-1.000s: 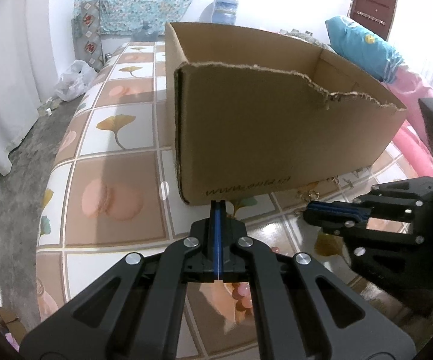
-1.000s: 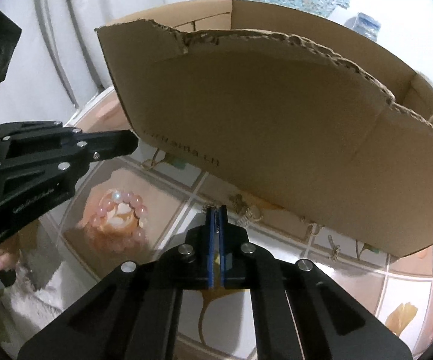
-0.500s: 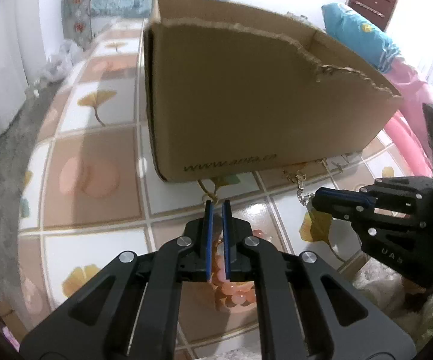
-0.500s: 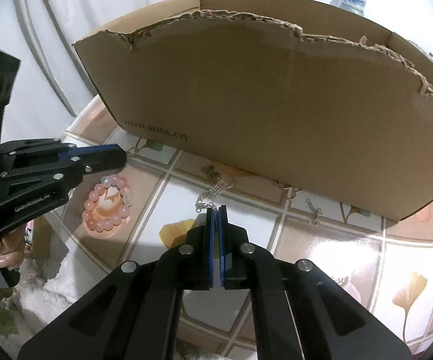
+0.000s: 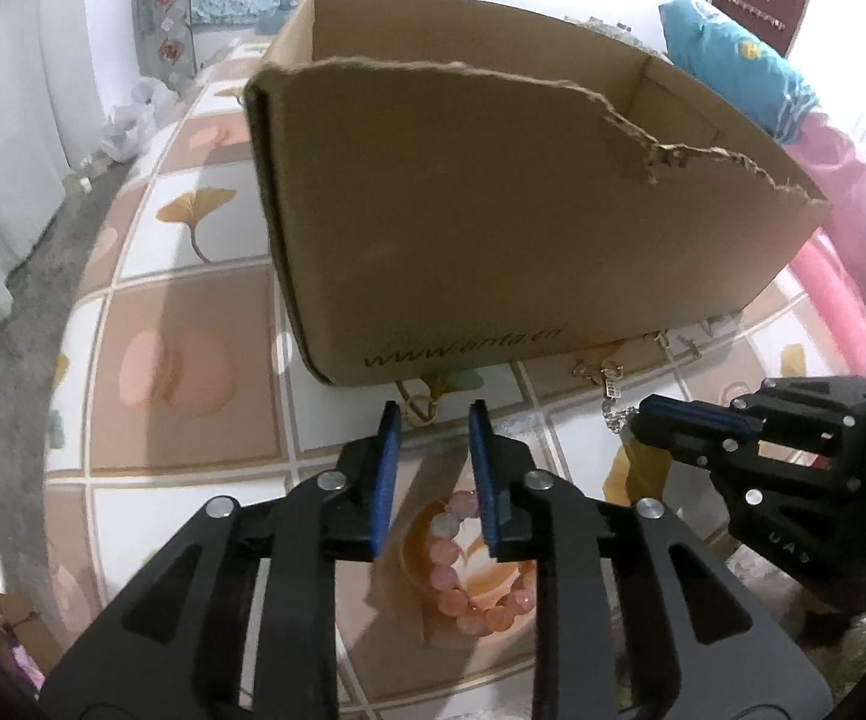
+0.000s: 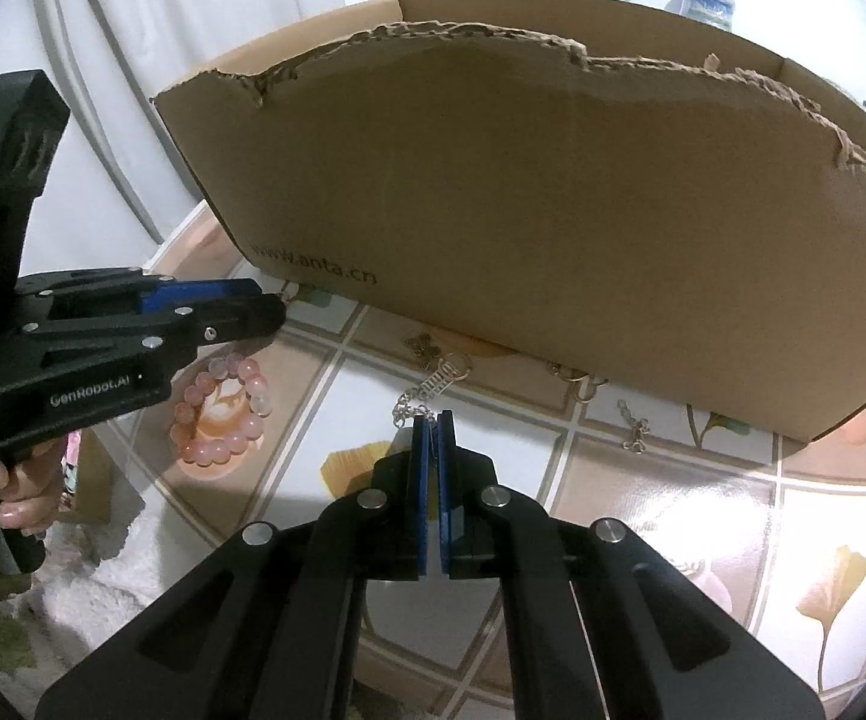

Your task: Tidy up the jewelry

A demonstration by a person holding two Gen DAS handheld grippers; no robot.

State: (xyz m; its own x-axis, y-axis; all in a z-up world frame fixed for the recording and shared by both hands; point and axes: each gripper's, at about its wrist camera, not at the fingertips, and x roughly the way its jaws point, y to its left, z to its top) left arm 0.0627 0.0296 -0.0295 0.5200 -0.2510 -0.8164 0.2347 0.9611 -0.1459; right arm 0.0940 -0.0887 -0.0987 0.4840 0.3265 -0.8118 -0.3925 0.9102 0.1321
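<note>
A pink bead bracelet (image 5: pixel 469 576) lies on the tiled tabletop just below my left gripper (image 5: pixel 433 414). The left jaws are opening; the bracelet shows through the gap and the pads do not touch it. In the right wrist view the same bracelet (image 6: pixel 223 414) lies under the left gripper (image 6: pixel 271 309). My right gripper (image 6: pixel 431 417) is shut with nothing in it, its tips right at the near end of a silver chain with a tag (image 6: pixel 433 387). It enters the left wrist view from the right (image 5: pixel 643 414).
A torn cardboard box (image 5: pixel 493 210) stands close behind the jewelry. Along its foot lie a gold hook (image 5: pixel 418 411), a butterfly charm (image 6: pixel 424 348), another hook (image 6: pixel 583 387) and a short chain (image 6: pixel 634 429). A hand (image 6: pixel 19 486) grips the left tool's handle.
My left jaws have gone from shut to parted, and the gripper has tipped down over the bracelet. The right gripper has drifted back from the box to the silver chain, still shut.
</note>
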